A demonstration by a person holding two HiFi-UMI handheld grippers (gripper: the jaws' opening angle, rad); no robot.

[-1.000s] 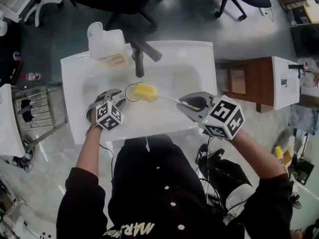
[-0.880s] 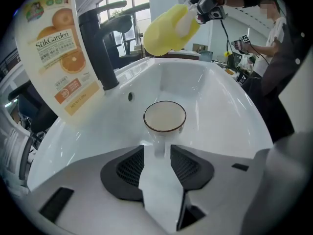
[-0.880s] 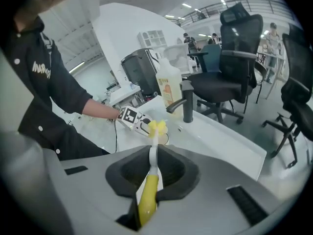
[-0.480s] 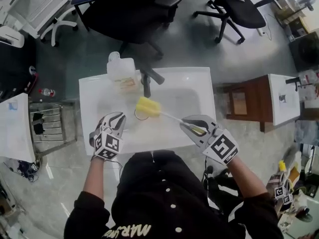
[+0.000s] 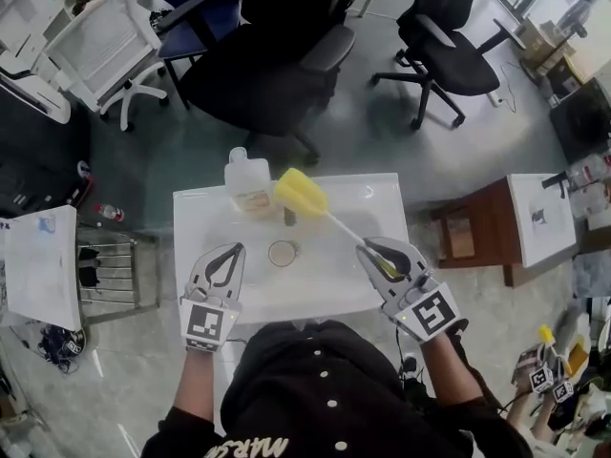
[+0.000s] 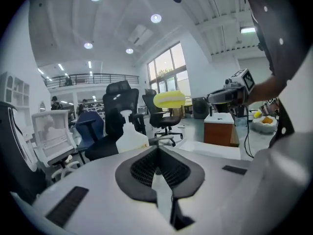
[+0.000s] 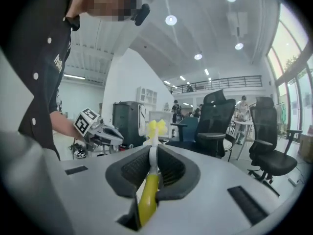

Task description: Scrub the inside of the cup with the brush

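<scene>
The cup [image 5: 283, 253] stands upright in the white sink [image 5: 334, 289], and neither gripper touches it. My right gripper [image 5: 368, 249] is shut on the brush's yellow handle [image 7: 146, 195]. It holds the brush above the sink, with the yellow sponge head [image 5: 302, 194] up beyond the faucet. My left gripper [image 5: 232, 250] hangs left of the cup. Its jaws have just closed and meet with nothing between them. In the left gripper view the closed tips [image 6: 157, 153] point level, and the sponge head [image 6: 169, 99] and right gripper [image 6: 230, 94] are raised ahead.
A translucent plastic bottle [image 5: 247, 184] stands at the sink's back left, next to the dark faucet [image 5: 289, 216]. Black office chairs [image 5: 286, 65] stand behind the sink. A wooden cabinet [image 5: 477, 227] is on the right and a metal rack [image 5: 105, 265] on the left.
Both grippers have risen out of the sink. The brush head came up from beside the cup, which stays in the basin. The left jaws went from open to shut.
</scene>
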